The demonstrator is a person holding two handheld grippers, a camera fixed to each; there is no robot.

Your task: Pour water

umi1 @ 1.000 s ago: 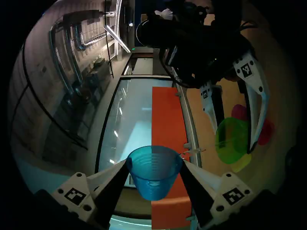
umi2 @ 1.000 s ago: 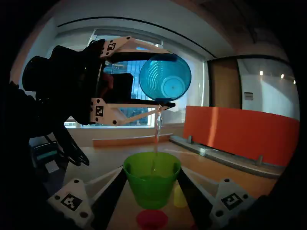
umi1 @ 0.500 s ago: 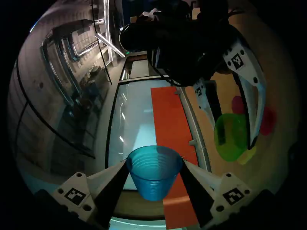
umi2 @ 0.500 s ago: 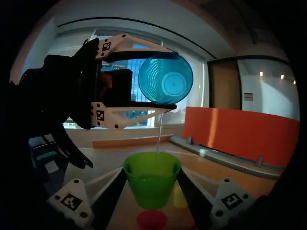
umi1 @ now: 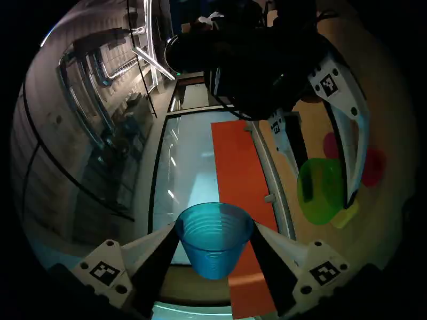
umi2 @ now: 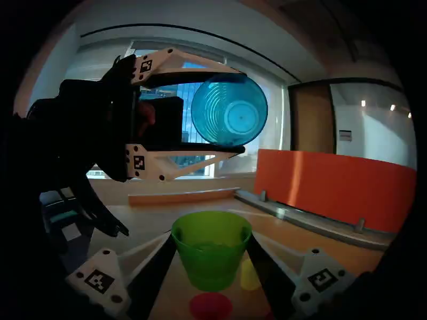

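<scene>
Orange panel (umi2: 341, 186) runs along the far edge of the table (umi2: 299, 234). Left gripper (umi2: 238, 112) is raised, pinching the blue cup (umi2: 229, 109), which is tipped on its side above the green cup (umi2: 212, 250). Right gripper (umi2: 212, 237) clamps the green cup upright. Red cup (umi2: 211, 305) and yellow cup (umi2: 250, 274) sit on the table beneath.

The left claw (umi2: 241, 112) lies tipped sideways, one finger above the other, both pressing a blue cup (umi2: 229, 109); the right claw (umi2: 212, 237) points level, fingers clamped on a green cup (umi2: 211, 256).
</scene>
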